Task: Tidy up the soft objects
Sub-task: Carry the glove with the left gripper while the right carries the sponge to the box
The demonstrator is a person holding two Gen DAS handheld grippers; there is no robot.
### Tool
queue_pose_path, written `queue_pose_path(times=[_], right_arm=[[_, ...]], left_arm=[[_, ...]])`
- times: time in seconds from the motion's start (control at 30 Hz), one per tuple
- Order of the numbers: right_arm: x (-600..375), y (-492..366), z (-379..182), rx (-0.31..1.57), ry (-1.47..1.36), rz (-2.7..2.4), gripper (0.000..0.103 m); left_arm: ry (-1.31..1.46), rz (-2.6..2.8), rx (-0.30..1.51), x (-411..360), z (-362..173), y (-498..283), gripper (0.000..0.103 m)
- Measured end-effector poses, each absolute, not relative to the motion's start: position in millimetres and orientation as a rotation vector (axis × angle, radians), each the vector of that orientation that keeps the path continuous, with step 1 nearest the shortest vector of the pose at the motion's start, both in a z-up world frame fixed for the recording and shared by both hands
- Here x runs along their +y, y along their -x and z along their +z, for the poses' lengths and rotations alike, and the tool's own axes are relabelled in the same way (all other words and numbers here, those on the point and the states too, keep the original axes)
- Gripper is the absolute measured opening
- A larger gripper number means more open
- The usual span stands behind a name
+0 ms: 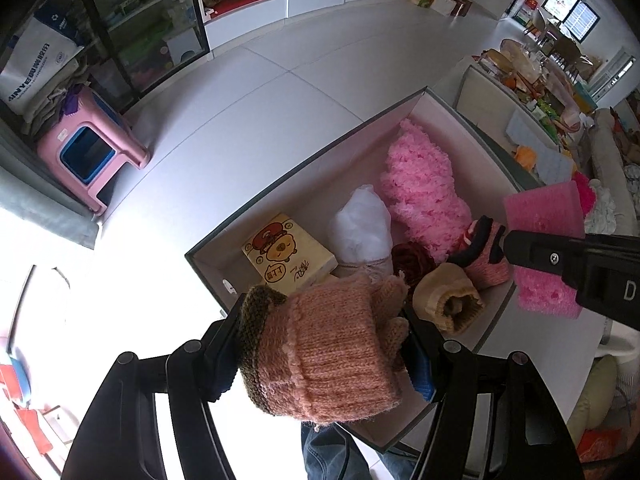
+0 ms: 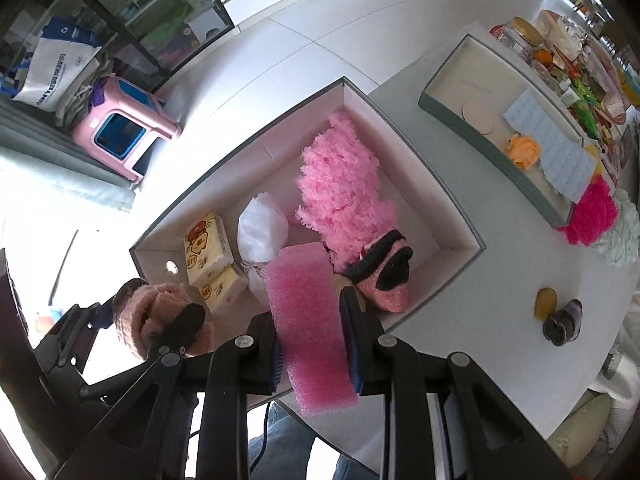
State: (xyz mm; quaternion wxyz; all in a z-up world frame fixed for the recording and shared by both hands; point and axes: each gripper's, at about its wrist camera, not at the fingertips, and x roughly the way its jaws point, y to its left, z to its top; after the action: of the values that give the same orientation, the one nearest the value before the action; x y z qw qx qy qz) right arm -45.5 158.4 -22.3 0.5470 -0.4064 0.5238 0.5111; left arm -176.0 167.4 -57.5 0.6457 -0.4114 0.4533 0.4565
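Note:
My left gripper (image 1: 320, 356) is shut on a salmon-pink knitted glove (image 1: 328, 344) with an olive cuff, held over the near-left corner of an open box (image 1: 312, 184). In the box lie a fluffy pink piece (image 1: 424, 192), a white bundle (image 1: 360, 232), a yellow tissue pack (image 1: 288, 256), a beige knit roll (image 1: 448, 300) and a pink-and-black knit glove (image 1: 484, 256). My right gripper (image 2: 314, 352) is shut on a pink foam strip (image 2: 308, 312), above the box's near edge (image 2: 404, 168). It enters the left wrist view from the right as the right gripper (image 1: 532, 256).
A shallow green-rimmed tray (image 2: 440, 92) at the back right holds an orange item (image 2: 524, 150) and a pale cloth (image 2: 552, 148). Magenta fluff (image 2: 592, 212), a yellow piece (image 2: 546, 302) and a dark knit roll (image 2: 564, 322) lie on the table. A pink stool (image 2: 124, 132) stands on the floor.

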Motion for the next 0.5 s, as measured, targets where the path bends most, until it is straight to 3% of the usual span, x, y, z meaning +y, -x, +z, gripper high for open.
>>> queue_pose_path(times=[0.5], right_arm=[[164.8, 47.0, -27.5, 1.245, 0.979, 1.207, 0.027]], left_arm=[[0.935, 1.035, 1.049, 172.3, -62.6, 170.7, 0.069]])
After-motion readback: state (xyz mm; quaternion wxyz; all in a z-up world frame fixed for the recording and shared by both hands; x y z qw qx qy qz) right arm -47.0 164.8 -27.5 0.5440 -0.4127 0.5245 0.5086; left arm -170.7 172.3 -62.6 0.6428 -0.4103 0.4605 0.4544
